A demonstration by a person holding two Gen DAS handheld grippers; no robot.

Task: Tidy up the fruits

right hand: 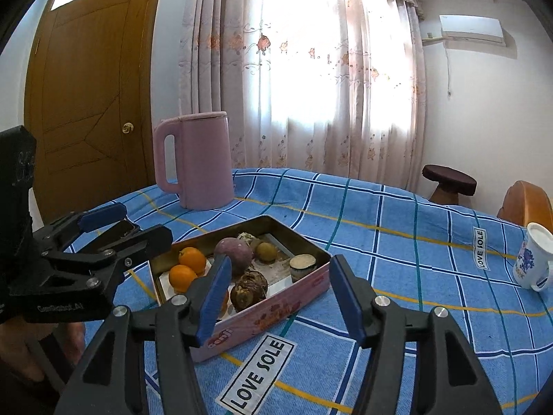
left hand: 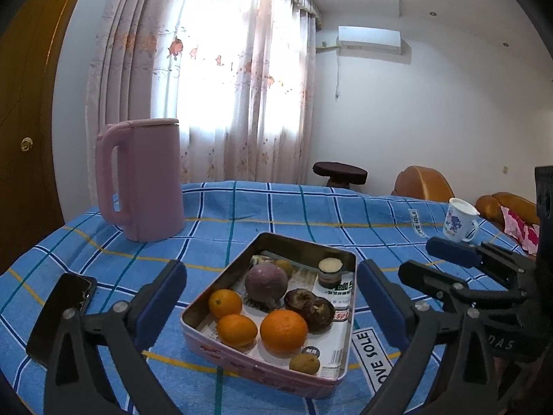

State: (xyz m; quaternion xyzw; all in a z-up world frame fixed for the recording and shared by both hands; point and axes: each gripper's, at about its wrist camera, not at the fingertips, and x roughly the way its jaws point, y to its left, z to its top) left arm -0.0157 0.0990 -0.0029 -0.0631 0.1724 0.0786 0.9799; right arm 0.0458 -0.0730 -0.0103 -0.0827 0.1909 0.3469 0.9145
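A pink metal tin [left hand: 242, 368] [right hand: 276, 306] sits on the blue checked cloth. It holds three oranges [left hand: 284, 330] [right hand: 192, 259], a purple round fruit [left hand: 266, 282] [right hand: 233, 254], two dark wrinkled fruits [left hand: 308, 305] [right hand: 248, 289], small brownish-green fruits [left hand: 304, 363] [right hand: 266, 251] and a small jar [left hand: 330, 271] [right hand: 302, 267]. My left gripper [left hand: 271, 302] is open, its fingers on either side of the tin, above it. My right gripper [right hand: 276, 297] is open and empty over the tin's near right corner. Each gripper shows in the other's view [left hand: 442, 264] [right hand: 128, 228].
A pink kettle [left hand: 141, 180] [right hand: 195, 162] stands at the back left. A black phone [left hand: 60, 314] lies at the left. A white mug with a blue print [left hand: 461, 219] [right hand: 534, 257] stands at the right. A stool [right hand: 449, 181] and brown chairs stand beyond the table.
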